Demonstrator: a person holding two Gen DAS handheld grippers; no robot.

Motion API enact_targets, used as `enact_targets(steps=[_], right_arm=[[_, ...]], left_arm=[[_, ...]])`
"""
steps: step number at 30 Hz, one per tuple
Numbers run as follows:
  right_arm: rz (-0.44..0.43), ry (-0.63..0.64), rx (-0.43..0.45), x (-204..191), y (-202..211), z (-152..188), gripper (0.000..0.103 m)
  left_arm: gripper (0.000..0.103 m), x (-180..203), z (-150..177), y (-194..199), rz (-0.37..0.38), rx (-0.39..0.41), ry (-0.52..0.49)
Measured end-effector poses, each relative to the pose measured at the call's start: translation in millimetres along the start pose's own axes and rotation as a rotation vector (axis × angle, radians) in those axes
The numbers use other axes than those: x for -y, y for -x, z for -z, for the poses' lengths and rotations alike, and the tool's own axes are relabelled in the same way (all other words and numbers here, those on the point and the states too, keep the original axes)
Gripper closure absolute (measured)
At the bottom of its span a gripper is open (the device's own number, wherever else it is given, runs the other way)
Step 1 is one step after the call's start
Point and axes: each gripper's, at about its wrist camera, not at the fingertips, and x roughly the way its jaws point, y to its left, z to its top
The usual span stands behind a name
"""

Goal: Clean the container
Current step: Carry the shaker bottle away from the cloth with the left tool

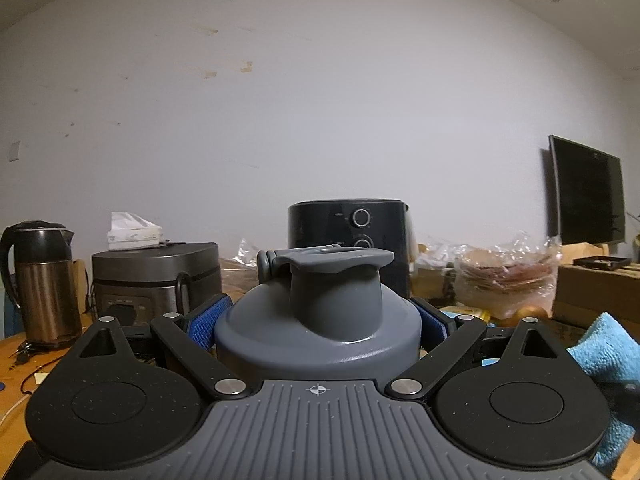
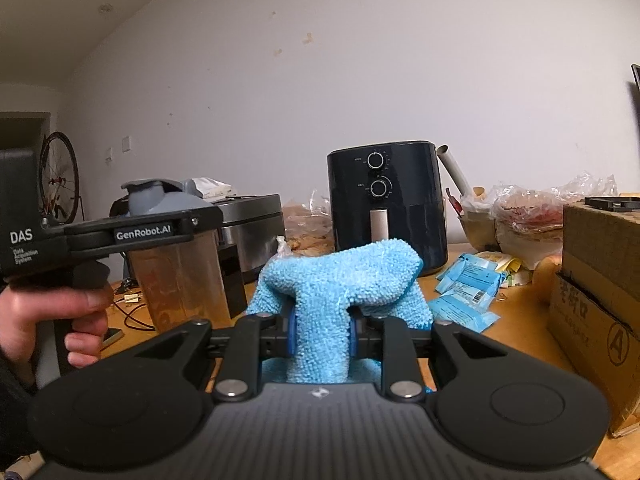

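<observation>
A shaker bottle with a grey flip-top lid (image 1: 320,320) fills the centre of the left wrist view, and my left gripper (image 1: 318,322) is shut on it, a blue pad on each side of the lid. In the right wrist view the same bottle (image 2: 180,272) is upright at the left, its clear body tinted amber, with the left gripper (image 2: 200,224) clamped just under its lid. My right gripper (image 2: 322,336) is shut on a light blue microfibre cloth (image 2: 340,276), which bulges over the fingers. The cloth (image 1: 608,356) also shows at the right edge of the left wrist view, apart from the bottle.
On the wooden table (image 2: 516,324) stand a black air fryer (image 2: 386,204), a rice cooker (image 1: 156,280) and a metal kettle (image 1: 40,284). Blue packets (image 2: 468,292), plastic bags and a cardboard box (image 2: 600,304) crowd the right. A hand (image 2: 60,316) grips the left handle.
</observation>
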Motion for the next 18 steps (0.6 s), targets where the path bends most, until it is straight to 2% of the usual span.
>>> enact_targets(steps=[8,18], right_arm=[[0.045,-0.002,0.028,0.4,3.8,0.9,0.085],[0.064,0.011,0.026,-1.2,3.9,0.5,0.087]], left_arm=[[0.008,-5.3,-3.4,0.3,-0.121,-0.004,0.023],[0.008,-9.1,-5.0,-1.1,-0.133,-0.006,0.032]])
